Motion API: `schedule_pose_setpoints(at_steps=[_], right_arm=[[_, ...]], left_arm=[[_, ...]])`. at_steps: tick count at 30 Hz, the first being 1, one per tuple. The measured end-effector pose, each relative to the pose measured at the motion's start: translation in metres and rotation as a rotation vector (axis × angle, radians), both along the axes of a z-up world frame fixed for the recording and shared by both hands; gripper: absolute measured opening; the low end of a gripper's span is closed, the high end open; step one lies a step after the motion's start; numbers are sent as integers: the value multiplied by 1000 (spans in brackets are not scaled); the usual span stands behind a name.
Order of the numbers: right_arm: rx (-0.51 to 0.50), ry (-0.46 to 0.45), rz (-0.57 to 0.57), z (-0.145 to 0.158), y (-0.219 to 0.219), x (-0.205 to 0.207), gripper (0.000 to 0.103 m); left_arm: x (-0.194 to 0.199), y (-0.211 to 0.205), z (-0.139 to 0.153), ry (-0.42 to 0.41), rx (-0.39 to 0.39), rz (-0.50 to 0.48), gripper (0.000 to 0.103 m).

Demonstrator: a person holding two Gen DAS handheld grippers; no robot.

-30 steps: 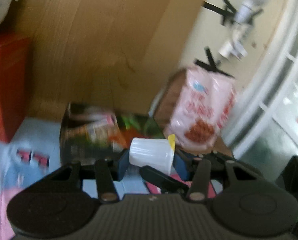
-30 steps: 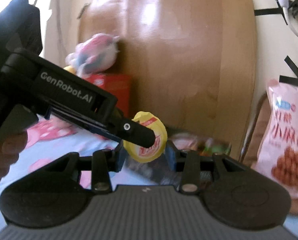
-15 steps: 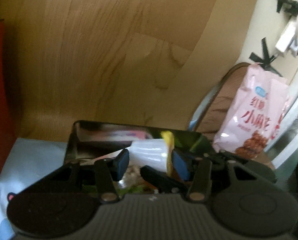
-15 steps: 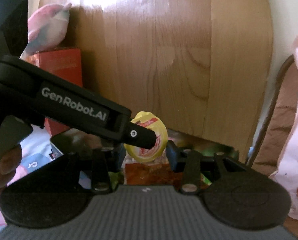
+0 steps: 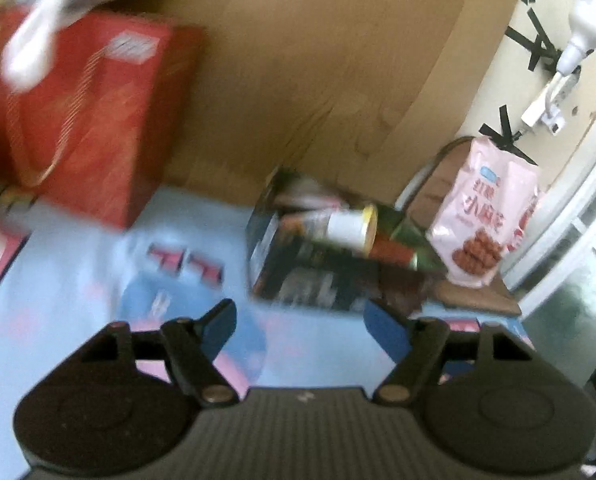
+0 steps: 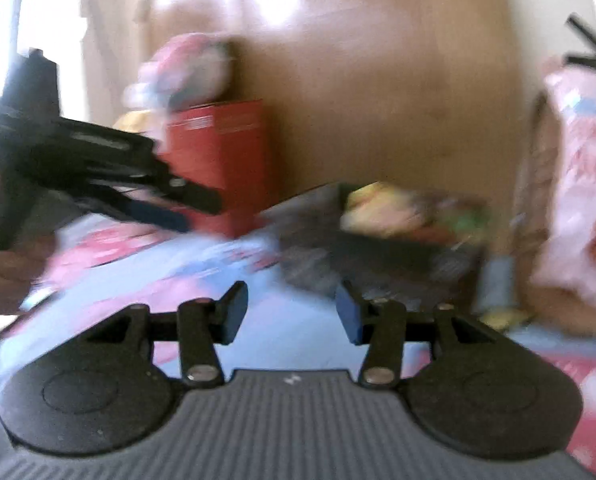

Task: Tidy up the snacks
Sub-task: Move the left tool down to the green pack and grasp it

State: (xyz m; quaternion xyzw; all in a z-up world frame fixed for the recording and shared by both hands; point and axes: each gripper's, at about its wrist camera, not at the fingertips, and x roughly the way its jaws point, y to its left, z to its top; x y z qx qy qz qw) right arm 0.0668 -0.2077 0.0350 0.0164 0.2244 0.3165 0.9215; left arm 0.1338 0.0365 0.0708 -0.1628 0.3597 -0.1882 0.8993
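A white cup with a yellow lid (image 5: pixel 346 226) lies on its side on top of the snacks in the black box (image 5: pixel 314 276). My left gripper (image 5: pixel 298 312) hangs back from the box over the blue cloth, its jaws opening with nothing between them. In the blurred right wrist view the cup (image 6: pixel 374 208) shows as a yellow patch in the box (image 6: pixel 378 260). My right gripper (image 6: pixel 290 300) is open and empty in front of that box. The left gripper (image 6: pixel 194 208) reaches in from the left, held by a hand (image 6: pixel 2 268).
A tall red box (image 5: pixel 86 120) stands at the left against the wooden board, with a plush toy above it. A pink snack bag (image 5: pixel 486 216) leans on a brown chair right of the black box. Blue and pink cloth covers the surface.
The cup has left the left gripper's pads and now lies in the black box. Both grippers have pulled back from the box, and the left jaws stand much wider.
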Motion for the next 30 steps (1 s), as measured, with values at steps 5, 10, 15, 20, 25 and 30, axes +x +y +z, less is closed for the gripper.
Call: schedule_pose_setpoints(at_steps=[5, 10, 15, 20, 25, 30], right_arm=[[37, 53, 30, -11, 18, -36, 51], [103, 184, 90, -17, 28, -48, 52], [-68, 191, 185, -30, 70, -67, 55], [-201, 68, 49, -27, 65, -65, 54], [-90, 134, -79, -16, 20, -55, 55], [-96, 145, 59, -20, 47, -73, 55]], left_arm=[[-28, 23, -12, 58, -124, 11, 63], [-61, 32, -8, 37, -127, -8, 63], [-83, 36, -30, 81, -89, -7, 63], [-89, 27, -44, 108, -65, -18, 63], [-83, 27, -42, 97, -66, -22, 67], [-78, 23, -48, 82, 14, 9, 67]])
